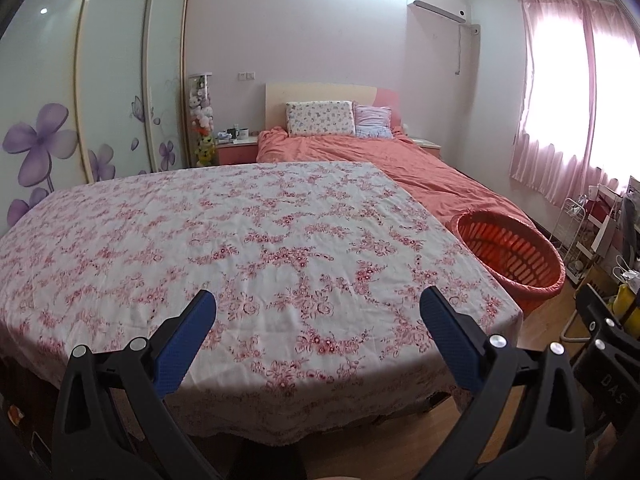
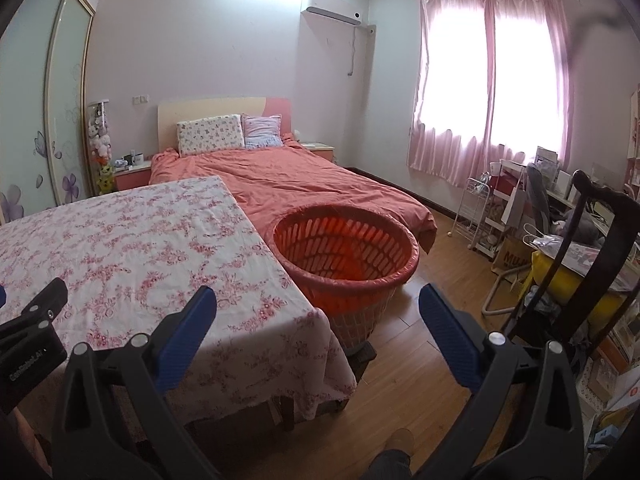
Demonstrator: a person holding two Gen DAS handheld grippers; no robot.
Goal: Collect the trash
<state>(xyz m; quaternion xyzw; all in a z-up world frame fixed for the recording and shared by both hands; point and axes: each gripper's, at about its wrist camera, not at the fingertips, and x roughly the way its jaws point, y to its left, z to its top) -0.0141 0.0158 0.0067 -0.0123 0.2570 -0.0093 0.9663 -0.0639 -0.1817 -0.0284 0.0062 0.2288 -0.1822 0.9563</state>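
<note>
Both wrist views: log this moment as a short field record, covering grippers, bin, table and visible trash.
left gripper: open, holding nothing, over the table
right gripper: open, holding nothing
basket: orange, slotted, upright, beside the table's right edge, looks empty
table: floral cloth
trash: none visible
bed: behind the table and basket

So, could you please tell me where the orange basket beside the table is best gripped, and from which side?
Grip the orange basket by its rolled top rim, on the near edge facing the right claw, coming down from above. It stands upright with its mouth open, and the slotted wall tapers downward, so the rim is probably the surest hold. The table blocks its left side.
</note>
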